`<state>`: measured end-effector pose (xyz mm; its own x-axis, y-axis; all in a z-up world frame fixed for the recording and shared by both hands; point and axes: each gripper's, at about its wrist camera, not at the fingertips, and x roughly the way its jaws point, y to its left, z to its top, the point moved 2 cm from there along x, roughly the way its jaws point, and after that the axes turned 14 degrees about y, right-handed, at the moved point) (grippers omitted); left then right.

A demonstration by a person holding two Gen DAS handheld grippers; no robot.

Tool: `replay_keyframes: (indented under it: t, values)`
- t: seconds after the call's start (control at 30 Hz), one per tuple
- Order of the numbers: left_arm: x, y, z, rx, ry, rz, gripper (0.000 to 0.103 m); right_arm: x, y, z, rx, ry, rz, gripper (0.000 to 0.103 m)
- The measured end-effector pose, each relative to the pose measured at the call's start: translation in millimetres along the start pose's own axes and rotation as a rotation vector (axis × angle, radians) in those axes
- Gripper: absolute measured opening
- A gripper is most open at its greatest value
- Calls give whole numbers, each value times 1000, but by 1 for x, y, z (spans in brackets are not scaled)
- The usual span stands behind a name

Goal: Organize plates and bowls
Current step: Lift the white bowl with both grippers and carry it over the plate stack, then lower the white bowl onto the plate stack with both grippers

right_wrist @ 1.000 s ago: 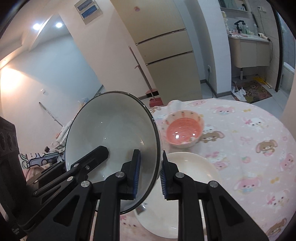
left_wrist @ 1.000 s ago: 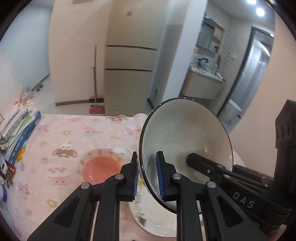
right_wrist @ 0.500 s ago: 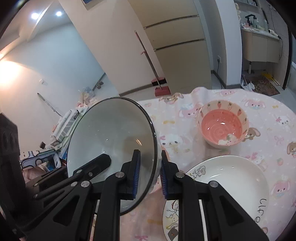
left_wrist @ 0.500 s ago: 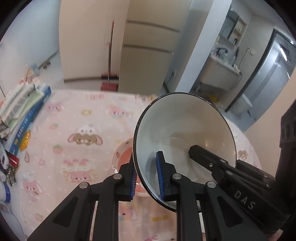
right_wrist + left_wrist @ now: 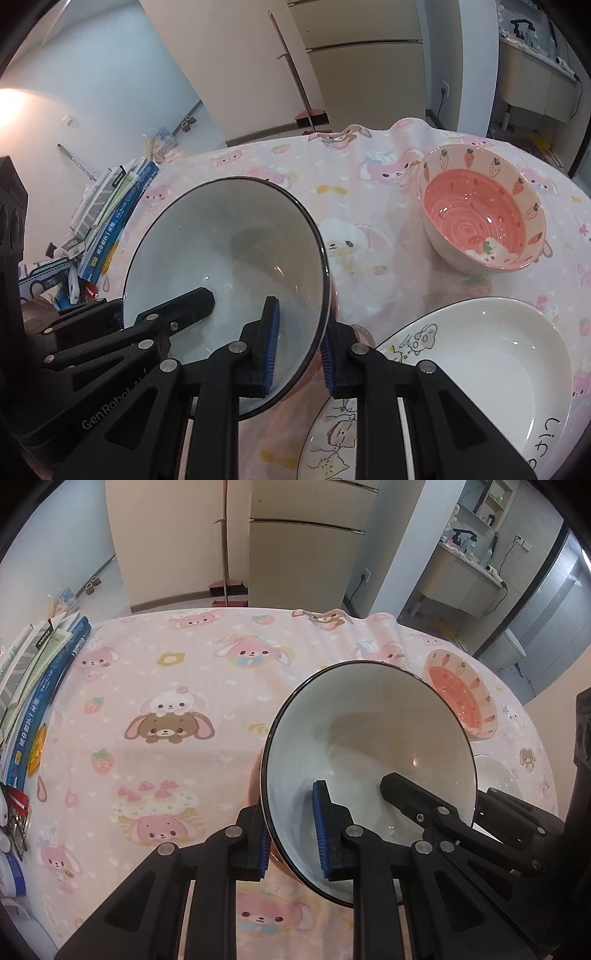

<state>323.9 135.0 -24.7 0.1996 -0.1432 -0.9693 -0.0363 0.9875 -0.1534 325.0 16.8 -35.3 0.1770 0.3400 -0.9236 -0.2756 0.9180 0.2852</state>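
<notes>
A white bowl with a black rim point(image 5: 369, 738) point(image 5: 221, 251) is held by both grippers above the pink cartoon tablecloth. My left gripper point(image 5: 291, 834) is shut on its left rim. My right gripper point(image 5: 299, 350) is shut on its right rim. Each gripper's inner finger reaches inside the bowl. A pink strawberry bowl point(image 5: 480, 218) point(image 5: 461, 698) stands on the table to the right. A white oval plate with cartoon drawings point(image 5: 461, 376) lies at the near right. A pinkish edge point(image 5: 255, 779) shows just under the held bowl; I cannot tell what it is.
A stack of books and boxes point(image 5: 33, 672) point(image 5: 107, 206) lies along the table's left edge. Small items point(image 5: 11, 823) sit at the near left. A red broom point(image 5: 225, 554) and a fridge point(image 5: 306, 542) stand beyond the table.
Both grippers have carried the white bowl down and to the left over the table. The strawberry bowl and the oval plate now lie further right in both views.
</notes>
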Motion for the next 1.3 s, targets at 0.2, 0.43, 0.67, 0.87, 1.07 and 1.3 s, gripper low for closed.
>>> replay_keyframes:
  t: [0.2, 0.43, 0.67, 0.87, 1.07, 1.3]
  values:
    - [-6, -4, 0, 5, -11, 18, 21, -7, 6, 1, -38, -39, -65, 20]
    - [-9, -15, 0, 24, -49, 6, 21, -13, -6, 6, -17, -35, -88, 20]
    - [6, -14, 3, 12, -19, 41, 21, 1, -11, 8, -22, -10, -64, 19]
    - [7, -3, 5, -2, -10, 70, 21, 7, -6, 6, -43, 2, -96, 13]
    - [4, 6, 6, 1, 18, 14, 21, 7, -5, 6, -51, 3, -112, 11]
    - [3, -5, 3, 27, 36, 39, 45, -1, -5, 5, -60, -10, -114, 9]
